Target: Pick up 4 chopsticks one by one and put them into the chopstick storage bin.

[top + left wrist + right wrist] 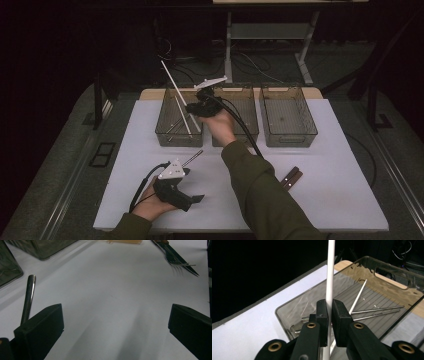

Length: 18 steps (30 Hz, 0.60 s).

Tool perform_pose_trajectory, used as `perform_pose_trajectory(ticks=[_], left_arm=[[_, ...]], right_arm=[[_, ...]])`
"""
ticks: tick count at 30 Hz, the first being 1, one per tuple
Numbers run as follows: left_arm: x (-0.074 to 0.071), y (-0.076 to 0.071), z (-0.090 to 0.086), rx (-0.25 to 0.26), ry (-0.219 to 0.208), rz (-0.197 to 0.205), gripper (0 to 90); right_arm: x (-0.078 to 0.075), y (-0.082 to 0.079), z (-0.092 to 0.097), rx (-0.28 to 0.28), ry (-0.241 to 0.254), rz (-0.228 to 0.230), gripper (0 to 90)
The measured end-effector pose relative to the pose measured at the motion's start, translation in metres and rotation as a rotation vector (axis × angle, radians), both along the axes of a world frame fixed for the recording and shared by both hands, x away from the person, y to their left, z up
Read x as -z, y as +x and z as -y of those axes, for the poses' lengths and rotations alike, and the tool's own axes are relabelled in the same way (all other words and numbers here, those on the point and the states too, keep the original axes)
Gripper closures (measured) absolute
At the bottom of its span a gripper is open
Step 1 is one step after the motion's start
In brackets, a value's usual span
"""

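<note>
Desk (325, 165): white top, wood edge at far side. 3 smoked clear bins in a row at far edge: left bin (167, 131), middle bin (250, 107), right bin (288, 117). Left bin (294, 305) w/ ribbed floor, holding 1 white stick and several thin metal rods; exact rod count unclear.

Loose on desk: 1 knife + 1 fork w/ wood handles (291, 178), 1 metal rod (192, 158) just beside left gripper (192, 198).

White rod (176, 90): long, thin, plain white, tilted, standing up over left bin. Pinched low on its length by right gripper (329, 315), jaws pressed together on it, rod (329, 275) passing straight up between them.

Left gripper (115, 322): jaws spread wide, nothing between, low over bare desk.
</note>
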State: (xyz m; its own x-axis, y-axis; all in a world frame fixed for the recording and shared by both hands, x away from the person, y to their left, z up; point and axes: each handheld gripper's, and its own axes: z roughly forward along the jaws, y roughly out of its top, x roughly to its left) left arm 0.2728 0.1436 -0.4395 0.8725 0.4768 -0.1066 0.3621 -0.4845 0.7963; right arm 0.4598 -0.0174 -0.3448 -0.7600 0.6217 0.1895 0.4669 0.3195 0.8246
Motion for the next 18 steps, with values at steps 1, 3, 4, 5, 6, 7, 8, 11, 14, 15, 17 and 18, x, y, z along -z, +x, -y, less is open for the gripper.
perform_pose_trajectory(ticks=[1,3,4,5,6,7,8,11,14,15,17,18], left_arm=[[0.0,0.0,0.0,0.0,-0.002,-0.001,0.0],[0.0,0.0,0.0,0.003,0.001,0.001,0.0],[0.0,0.0,0.0,0.003,0.0,0.0,0.0],[0.0,0.0,0.0,0.004,0.001,0.0,0.0],[0.0,0.0,0.0,0.004,-0.001,0.0,0.0],[0.0,0.0,0.0,0.004,-0.001,-0.002,0.0],[0.0,0.0,0.0,0.005,0.0,-0.001,0.0],[0.0,0.0,0.0,0.006,0.004,0.0,0.0],[0.0,0.0,0.001,0.007,0.004,0.0,0.0],[0.0,0.0,0.001,0.007,0.004,0.0,0.0],[0.0,0.0,0.001,0.008,0.007,0.0,0.0],[0.0,0.0,0.001,0.009,0.008,0.001,0.0]], right_arm=[[0.003,0.001,-0.002,0.003,-0.007,-0.001,84.0],[0.009,0.002,-0.005,0.011,-0.019,-0.01,84.0],[0.013,0.003,-0.007,0.016,-0.029,-0.017,84.0],[0.016,0.003,-0.008,0.024,-0.038,-0.027,84.0],[0.02,0.004,-0.009,0.028,-0.047,-0.032,84.0],[0.024,0.004,-0.01,0.032,-0.055,-0.038,84.0],[0.027,0.004,-0.011,0.037,-0.062,-0.042,84.0],[0.034,0.004,-0.014,0.048,-0.089,-0.06,83.9],[0.039,0.005,-0.016,0.067,-0.115,-0.075,83.9],[0.04,0.005,-0.016,0.072,-0.122,-0.084,83.9],[0.042,0.005,-0.017,0.08,-0.137,-0.098,83.6],[0.043,0.006,-0.017,0.079,-0.144,-0.104,83.1]])
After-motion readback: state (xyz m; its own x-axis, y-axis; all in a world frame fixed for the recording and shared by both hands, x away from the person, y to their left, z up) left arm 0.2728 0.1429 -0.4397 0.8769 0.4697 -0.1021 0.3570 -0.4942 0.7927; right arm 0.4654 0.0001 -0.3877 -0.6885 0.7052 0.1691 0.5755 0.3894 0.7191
